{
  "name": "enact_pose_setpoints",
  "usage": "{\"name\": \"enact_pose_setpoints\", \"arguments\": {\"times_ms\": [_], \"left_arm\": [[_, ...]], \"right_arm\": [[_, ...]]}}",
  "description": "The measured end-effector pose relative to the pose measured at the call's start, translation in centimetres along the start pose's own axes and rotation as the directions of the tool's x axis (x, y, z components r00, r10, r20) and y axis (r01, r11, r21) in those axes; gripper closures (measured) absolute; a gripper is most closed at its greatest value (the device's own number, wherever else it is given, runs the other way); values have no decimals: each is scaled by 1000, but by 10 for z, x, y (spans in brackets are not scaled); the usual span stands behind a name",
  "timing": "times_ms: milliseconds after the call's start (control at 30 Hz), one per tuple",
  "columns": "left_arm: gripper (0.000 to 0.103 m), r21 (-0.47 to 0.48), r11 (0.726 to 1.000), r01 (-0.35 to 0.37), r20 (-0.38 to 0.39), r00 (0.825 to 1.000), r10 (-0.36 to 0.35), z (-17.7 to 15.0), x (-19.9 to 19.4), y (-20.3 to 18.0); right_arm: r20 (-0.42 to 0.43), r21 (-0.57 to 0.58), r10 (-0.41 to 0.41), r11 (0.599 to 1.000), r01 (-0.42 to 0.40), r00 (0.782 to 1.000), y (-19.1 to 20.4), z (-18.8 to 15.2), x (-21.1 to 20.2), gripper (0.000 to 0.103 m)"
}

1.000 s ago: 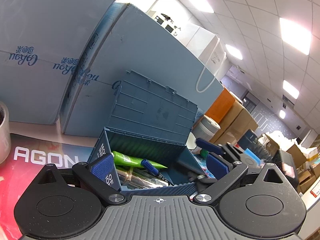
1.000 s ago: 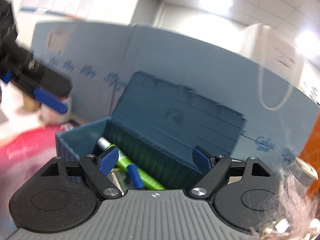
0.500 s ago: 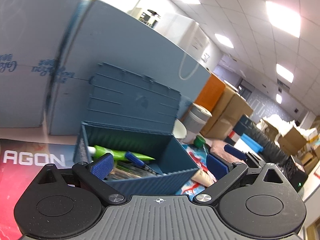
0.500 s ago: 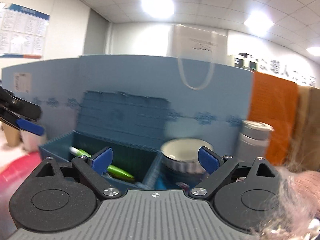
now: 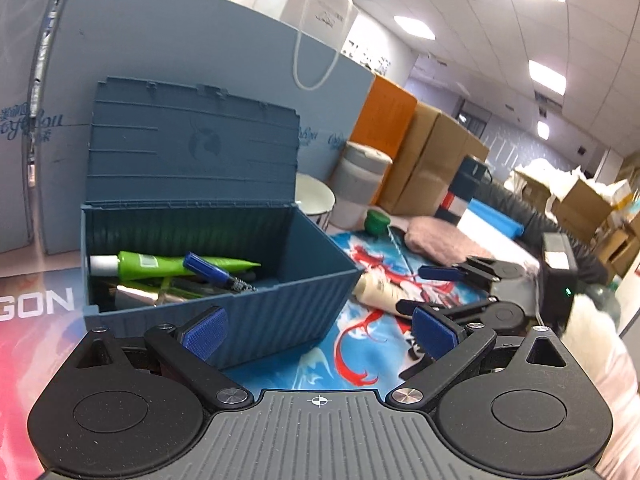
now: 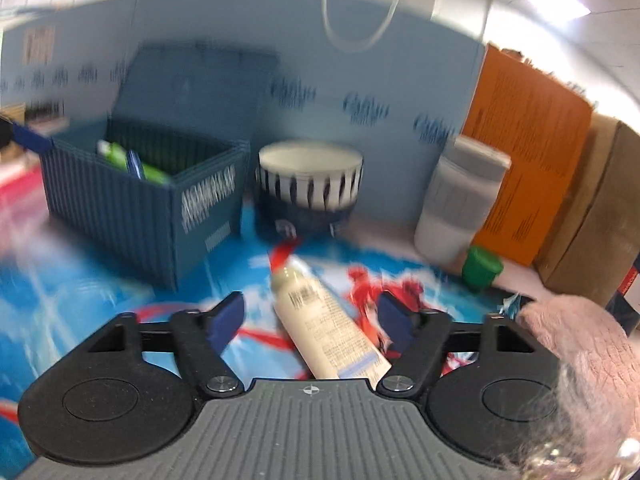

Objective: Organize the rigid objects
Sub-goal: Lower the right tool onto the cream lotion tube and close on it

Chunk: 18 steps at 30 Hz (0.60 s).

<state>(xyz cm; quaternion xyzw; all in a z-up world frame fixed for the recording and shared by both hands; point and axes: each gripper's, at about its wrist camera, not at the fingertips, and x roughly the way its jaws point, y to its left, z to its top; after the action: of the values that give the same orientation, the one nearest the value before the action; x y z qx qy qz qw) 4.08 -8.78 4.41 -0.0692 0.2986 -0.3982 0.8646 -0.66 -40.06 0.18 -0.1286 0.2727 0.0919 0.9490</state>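
the right gripper sits low over the blue-and-red printed mat, its blue-padded jaws spread wide with a cream tube lying on the mat between them — neither pad touches it, and its cap end points away toward a striped bowl. in the left wrist view the same gripper shows at the right, its two fingers parted on either side of the cream tube. the left gripper is also wide open and holds nothing; its left pad is in front of the near wall of the blue storage box, its right pad over bare mat. the box stands with its lid tipped up and back, and inside lie a green tube with a white cap, a blue-handled screwdriver slanting across it, and something silvery underneath that is hard to make out. just right of the box sits the bowl, then a grey-lidded white canister and, nearer, a small green jar. behind everything stand light blue cartons, with an orange box and brown cartons to the right. the right wrist view is motion-blurred — fine details there are unclear.
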Motion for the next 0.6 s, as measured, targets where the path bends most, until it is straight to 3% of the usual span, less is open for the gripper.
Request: {"name": "enact_pose_setpoints", "arguments": {"times_ms": [67,400,600], "left_arm": [[3,11,1000,-6,-12,1000,7,-2,3,-1],[3,31,999,-34,-47,998,35,-6,13,-1],[3,34,998,-47,-60,997,49,-8,17,0]], "right_arm": [[-31,-12,24,1000,-25,999,-5,-2,9,44],[-128,-34,138,989,-144,982,-20,5,47,48],[-212,-5,199,979,-205,957,-30,15,72,48]]}}
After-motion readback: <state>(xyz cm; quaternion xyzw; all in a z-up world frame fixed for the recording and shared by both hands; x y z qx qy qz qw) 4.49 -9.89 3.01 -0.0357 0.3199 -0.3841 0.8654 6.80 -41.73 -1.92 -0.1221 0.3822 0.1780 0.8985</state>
